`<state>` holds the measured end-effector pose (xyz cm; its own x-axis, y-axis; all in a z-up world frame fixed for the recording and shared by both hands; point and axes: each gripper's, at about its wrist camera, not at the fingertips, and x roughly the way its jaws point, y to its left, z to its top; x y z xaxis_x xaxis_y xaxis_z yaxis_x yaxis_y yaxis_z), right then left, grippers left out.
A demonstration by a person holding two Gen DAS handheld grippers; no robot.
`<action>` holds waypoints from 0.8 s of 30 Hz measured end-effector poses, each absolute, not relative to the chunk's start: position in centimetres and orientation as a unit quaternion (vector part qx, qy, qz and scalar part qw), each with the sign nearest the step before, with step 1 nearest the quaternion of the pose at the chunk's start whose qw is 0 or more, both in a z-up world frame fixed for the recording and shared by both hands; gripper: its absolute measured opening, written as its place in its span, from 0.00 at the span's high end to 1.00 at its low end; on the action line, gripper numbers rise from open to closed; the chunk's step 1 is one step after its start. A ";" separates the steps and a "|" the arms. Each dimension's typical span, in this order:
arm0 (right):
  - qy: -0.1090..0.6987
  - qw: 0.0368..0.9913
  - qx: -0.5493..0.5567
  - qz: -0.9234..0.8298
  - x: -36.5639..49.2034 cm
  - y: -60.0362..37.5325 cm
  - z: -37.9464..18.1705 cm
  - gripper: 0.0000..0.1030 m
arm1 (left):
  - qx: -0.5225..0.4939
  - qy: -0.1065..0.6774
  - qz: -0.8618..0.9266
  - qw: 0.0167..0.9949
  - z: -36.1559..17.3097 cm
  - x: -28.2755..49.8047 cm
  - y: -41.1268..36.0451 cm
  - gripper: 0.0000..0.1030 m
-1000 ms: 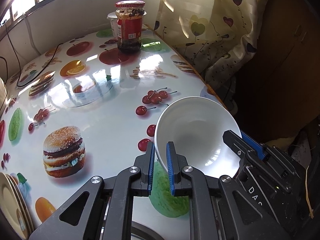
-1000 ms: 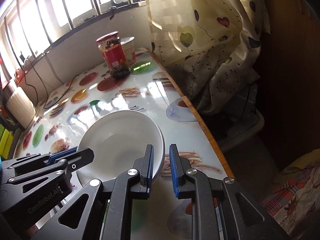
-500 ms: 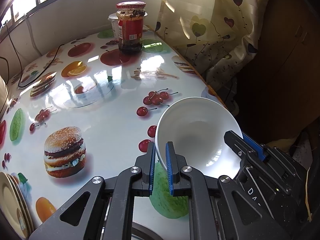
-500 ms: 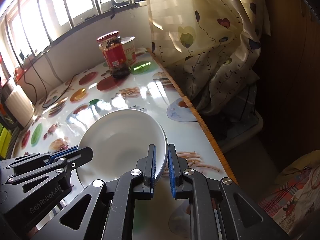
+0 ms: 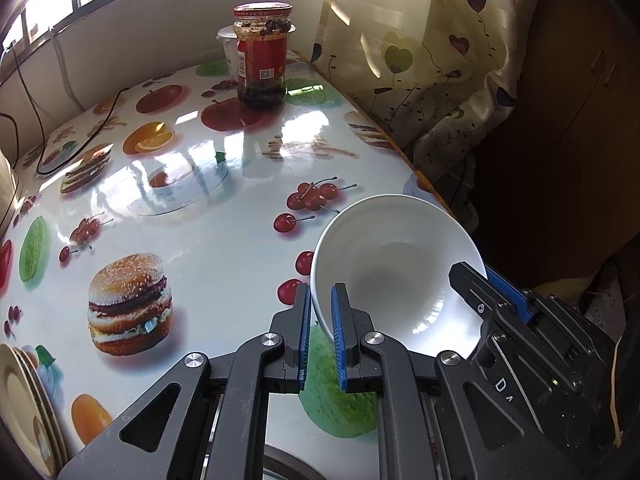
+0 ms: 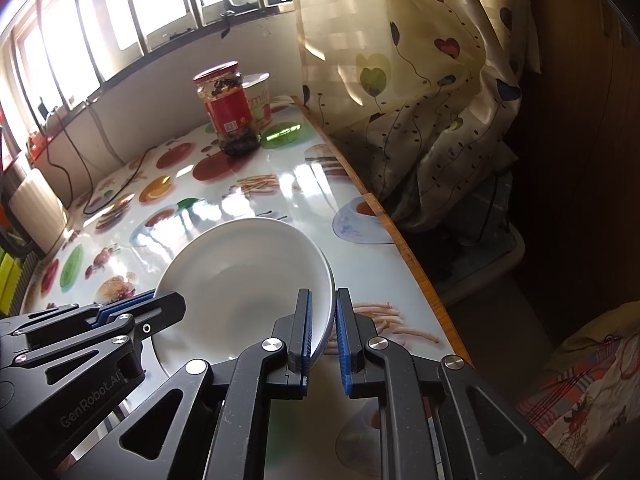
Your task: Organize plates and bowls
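**Both tongs pinching one bowl, slip risk at table edge**

Left gripper (image 5: 319,334) is clamping the near-left rim of the white bowl (image 5: 394,264); right gripper (image 6: 322,334) is sitting w/ pads either side of the opposite rim, looking clamped too. Bowl is tilting, near the table (image 5: 208,248) edge, whether touching it can't tell. Plates (image 5: 24,408) are stacking at far left. Jar (image 5: 262,56) is standing at the back. Risk: glazed rim sliding out of thin pads if one side pulls unevenly, bowl dropping off the edge.
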<state>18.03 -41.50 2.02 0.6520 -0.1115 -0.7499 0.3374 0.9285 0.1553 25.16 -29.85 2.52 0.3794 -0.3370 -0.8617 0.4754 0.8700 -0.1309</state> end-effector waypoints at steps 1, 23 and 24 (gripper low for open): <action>0.398 0.898 0.141 -0.125 18.0 -41.5 2.0 0.88 | 0.069 0.500 -0.245 0.828 2.5 25.2 -29.9 0.90; 0.381 0.905 0.138 -0.128 16.9 -41.4 3.7 0.90 | 0.060 0.481 -0.248 0.839 4.2 24.0 -29.1 0.90; 0.379 0.906 0.138 -0.128 16.8 -41.2 3.8 0.90 | 0.059 0.479 -0.248 0.840 4.3 23.9 -29.0 0.90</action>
<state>16.78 -41.21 3.84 0.6800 -0.1272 -0.7221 0.3363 0.9293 0.1530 23.95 -28.96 4.33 0.4172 -0.3597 -0.8346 0.4735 0.8699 -0.1382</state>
